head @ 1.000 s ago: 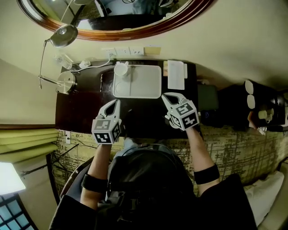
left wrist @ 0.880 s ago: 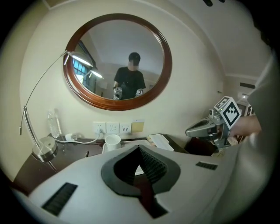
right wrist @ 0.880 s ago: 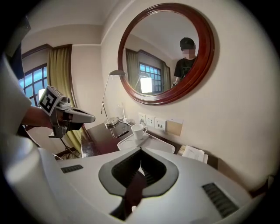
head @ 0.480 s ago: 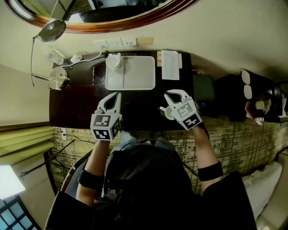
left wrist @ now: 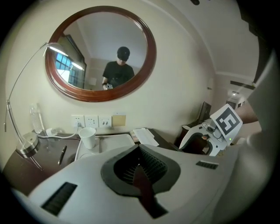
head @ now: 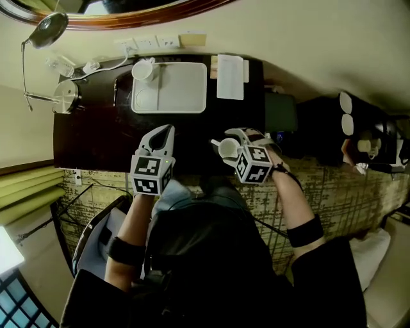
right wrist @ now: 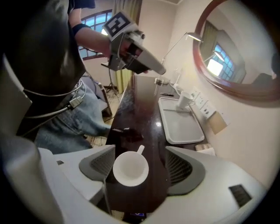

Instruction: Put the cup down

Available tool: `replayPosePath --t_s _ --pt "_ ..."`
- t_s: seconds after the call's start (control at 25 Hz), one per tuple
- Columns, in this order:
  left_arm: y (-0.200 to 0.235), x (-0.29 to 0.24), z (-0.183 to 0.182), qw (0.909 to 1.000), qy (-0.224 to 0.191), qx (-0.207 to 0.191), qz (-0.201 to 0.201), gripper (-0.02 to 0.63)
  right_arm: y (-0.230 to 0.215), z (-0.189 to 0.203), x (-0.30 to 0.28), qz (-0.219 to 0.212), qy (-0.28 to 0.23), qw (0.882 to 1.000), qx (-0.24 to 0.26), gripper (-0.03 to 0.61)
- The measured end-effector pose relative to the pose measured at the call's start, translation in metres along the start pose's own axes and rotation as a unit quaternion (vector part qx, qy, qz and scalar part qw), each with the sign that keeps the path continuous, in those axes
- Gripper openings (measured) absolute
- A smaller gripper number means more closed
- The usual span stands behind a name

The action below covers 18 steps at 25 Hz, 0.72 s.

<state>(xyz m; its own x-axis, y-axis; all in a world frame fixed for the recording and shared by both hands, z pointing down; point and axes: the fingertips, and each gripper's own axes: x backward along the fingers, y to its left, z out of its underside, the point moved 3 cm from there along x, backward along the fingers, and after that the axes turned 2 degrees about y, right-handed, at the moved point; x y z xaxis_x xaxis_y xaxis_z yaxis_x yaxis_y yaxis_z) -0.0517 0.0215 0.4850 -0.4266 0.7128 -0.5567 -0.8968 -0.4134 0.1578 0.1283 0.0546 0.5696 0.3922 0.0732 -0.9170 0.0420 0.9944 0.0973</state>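
Right gripper view is showing the cup (right wrist: pixel 131 168) standing on the table (right wrist: pixel 142 118), handle at one o'clock, between the right gripper (right wrist: pixel 141 165)'s spread jaws, which have just been opening. The left gripper (left wrist: pixel 139 151)'s jaws are pressing together, empty. The cup is likely light, stiff and breakable, so gripping across its wall looks safest.

Right gripper (right wrist: pixel 136 165) just widening (left (head: pixel 165 131) closed)

The mirror (head: pixel 128 8) is cut off by the head view's top edge. The left tool (left wrist: pixel 139 153) hides most of the table (left wrist: pixel 52 148) in its view. The paper's (head: pixel 230 67) print is unreadably small.
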Motion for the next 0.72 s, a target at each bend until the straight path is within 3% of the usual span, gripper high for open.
replayPosePath --t_s 0.12,0.24,0.44,0.72 --pt "-0.009 -0.007 0.005 0.9999 0.006 0.006 -0.01 0.0 0.014 0.018 -0.018 -0.047 0.034 0.997 0.053 0.469" --pt "-0.014 -0.012 0.009 0.9996 0.008 0.012 -0.022 0.0 0.023 0.035 -0.035 -0.079 0.067 0.988 0.113 0.509" --pt "-0.019 -0.02 0.014 0.9988 0.007 0.027 -0.041 0.0 0.029 0.049 -0.056 -0.103 0.09 0.974 0.182 0.517" --pt "-0.021 -0.028 0.02 0.9976 0.011 0.041 -0.055 0.0 0.032 0.06 -0.078 -0.119 0.102 0.964 0.214 0.514"
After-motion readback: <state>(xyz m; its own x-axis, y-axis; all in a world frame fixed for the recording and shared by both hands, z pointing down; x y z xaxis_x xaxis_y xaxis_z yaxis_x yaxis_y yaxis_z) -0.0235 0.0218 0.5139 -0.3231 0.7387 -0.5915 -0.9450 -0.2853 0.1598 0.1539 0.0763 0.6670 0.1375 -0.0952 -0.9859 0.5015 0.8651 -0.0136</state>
